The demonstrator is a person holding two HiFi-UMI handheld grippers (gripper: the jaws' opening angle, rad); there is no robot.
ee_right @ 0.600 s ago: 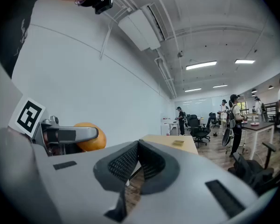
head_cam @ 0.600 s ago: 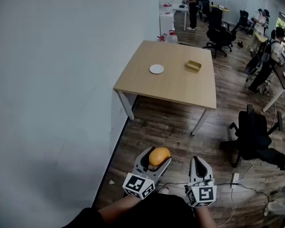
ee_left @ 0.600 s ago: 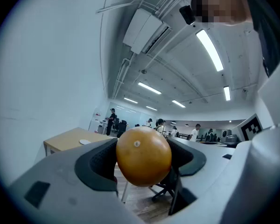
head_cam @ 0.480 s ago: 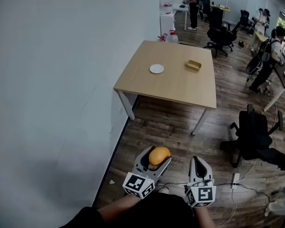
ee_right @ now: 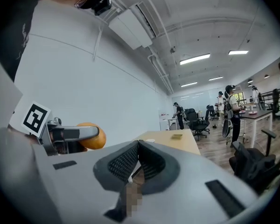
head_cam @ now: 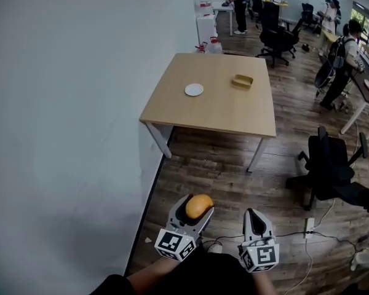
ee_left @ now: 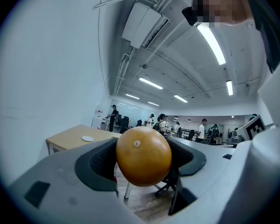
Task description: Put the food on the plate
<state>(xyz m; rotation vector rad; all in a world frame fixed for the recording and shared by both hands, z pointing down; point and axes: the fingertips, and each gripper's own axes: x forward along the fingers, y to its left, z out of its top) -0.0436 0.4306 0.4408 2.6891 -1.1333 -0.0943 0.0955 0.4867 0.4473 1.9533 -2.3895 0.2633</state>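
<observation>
A light wooden desk (head_cam: 234, 112) on white legs stands on a wood-plank floor (head_cam: 221, 165), well ahead of both sets of jaws. One side of it is against a plain white wall (head_cam: 67, 103) that runs along the left of them. Off to the right of the jaws sits a black office chair (head_cam: 329, 168). People (head_cam: 344, 60) stand among more chairs at the far end of the room.

On the desk, far beyond the jaws, lie a small white round plate (head_cam: 194, 90) and a yellow rectangular thing (head_cam: 242, 80), which is too small to identify. The person's arms are cut off by the lower edge of the head view.

The left gripper (head_cam: 195, 209) has its jaws spread wide and clamped on a round orange fruit (ee_left: 143, 156), one dark pad pressing on each side. The fruit is in the air above the floor, nowhere near the plate. The right gripper (head_cam: 253, 215), just beside it, has its jaws closed together with nothing between them.
</observation>
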